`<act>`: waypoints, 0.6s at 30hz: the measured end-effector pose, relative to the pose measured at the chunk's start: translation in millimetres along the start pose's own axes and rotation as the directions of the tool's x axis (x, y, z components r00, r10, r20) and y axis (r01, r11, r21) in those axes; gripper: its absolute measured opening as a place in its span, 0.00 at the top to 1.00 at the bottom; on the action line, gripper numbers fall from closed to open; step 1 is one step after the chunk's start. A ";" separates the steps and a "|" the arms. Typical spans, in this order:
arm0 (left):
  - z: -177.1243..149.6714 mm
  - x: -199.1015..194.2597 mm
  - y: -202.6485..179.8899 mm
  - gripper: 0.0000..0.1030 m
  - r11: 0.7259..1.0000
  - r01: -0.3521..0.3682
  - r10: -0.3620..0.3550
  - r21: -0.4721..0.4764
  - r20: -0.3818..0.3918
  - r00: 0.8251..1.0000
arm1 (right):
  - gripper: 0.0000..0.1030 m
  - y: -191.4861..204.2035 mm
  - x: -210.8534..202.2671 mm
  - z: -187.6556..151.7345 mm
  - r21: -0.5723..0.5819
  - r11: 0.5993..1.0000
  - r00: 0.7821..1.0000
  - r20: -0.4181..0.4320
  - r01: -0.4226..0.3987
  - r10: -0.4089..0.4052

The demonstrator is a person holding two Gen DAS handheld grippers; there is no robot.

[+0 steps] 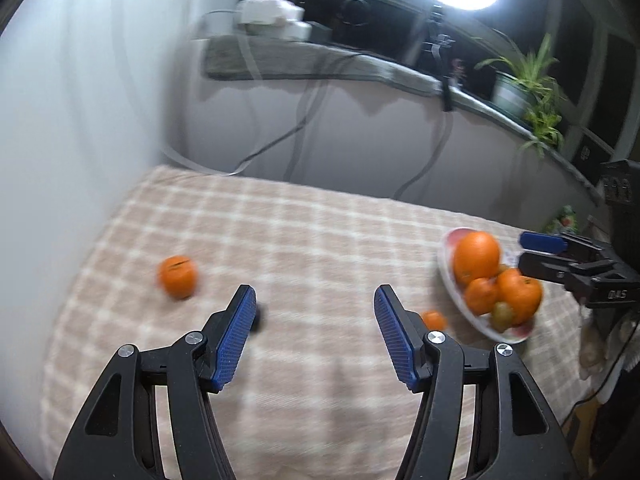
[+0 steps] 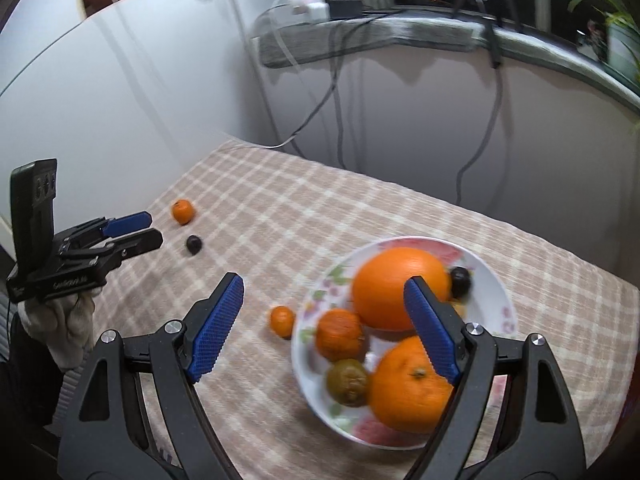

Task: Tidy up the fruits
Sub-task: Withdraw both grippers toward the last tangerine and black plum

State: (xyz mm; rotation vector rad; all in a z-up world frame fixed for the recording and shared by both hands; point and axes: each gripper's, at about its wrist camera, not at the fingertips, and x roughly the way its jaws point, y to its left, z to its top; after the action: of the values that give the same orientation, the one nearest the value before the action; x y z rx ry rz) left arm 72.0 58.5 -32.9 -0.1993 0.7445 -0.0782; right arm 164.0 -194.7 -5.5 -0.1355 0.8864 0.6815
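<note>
- Left gripper, nearest: jaws apart, nothing between them.
- Right gripper: spread and empty over the floral plate of oranges.
- Loose mandarin lies ahead-left of the left gripper, the nearer one.
- Dark plum sits close by.

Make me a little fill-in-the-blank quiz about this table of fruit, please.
1. The biggest orange lies on the ____.
2. The number of fruits lying loose on the cloth, off the plate, is ____.
3. Between the pads of the left gripper there is ____.
4. The dark fruit on the cloth lies nearer the ____ gripper.

Missing words: plate; three; nothing; left
</note>
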 end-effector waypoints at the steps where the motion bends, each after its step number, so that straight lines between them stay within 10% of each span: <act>1: -2.4 -1.9 6.9 0.40 1.000 -0.012 0.012 -0.012 -0.001 1.000 | 0.18 4.8 1.6 0.5 -0.009 1.000 1.000 -0.001 -0.006 0.006; 18: -8.7 5.3 92.2 0.46 0.983 -0.064 0.062 -0.170 -0.016 0.998 | 0.18 102.6 68.0 11.0 -0.171 0.978 0.992 -0.072 -0.119 0.108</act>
State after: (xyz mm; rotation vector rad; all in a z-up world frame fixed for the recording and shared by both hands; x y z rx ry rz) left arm 70.0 146.6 -61.8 -0.3386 0.7674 0.0447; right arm 139.6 -76.7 -33.0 -0.2658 0.8981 0.8664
